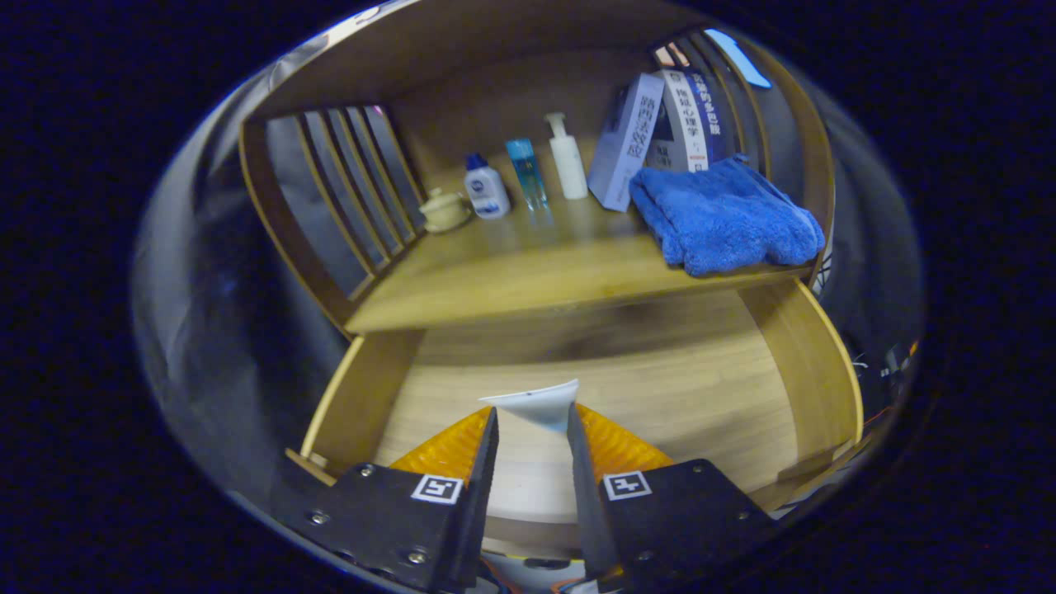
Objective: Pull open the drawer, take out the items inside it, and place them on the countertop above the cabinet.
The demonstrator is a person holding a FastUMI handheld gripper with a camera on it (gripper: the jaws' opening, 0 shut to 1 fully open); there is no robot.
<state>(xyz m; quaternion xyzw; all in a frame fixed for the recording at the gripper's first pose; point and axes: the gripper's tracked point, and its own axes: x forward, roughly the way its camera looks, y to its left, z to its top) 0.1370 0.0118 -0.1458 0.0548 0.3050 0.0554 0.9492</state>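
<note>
Gripper view, drawer (701, 388) pulled open below me, its wooden floor bare around what I held. My gripper (532, 425) had its fingers clamped on a white tube (536, 402): both pressed its flanks, and its flat crimped end fanned out just past my tips. The tube's long axis ran back along my fingers toward the camera, so I carried it end-first.

The countertop (528, 280) lay ahead of my tips and above the drawer, its front edge crossing just beyond the tube's end. On it, well ahead: a small cream jar (444, 210), a white bottle with blue cap (485, 188), a clear blue bottle (526, 172), a white pump bottle (568, 158), boxes or books leaning (652, 136), and a folded blue towel (726, 216) on the right.

Judgement: the open stretch of board between the bottles and the front edge, left of the towel, was the obvious place. The move needed lift first, then forward travel, to clear that edge.
</note>
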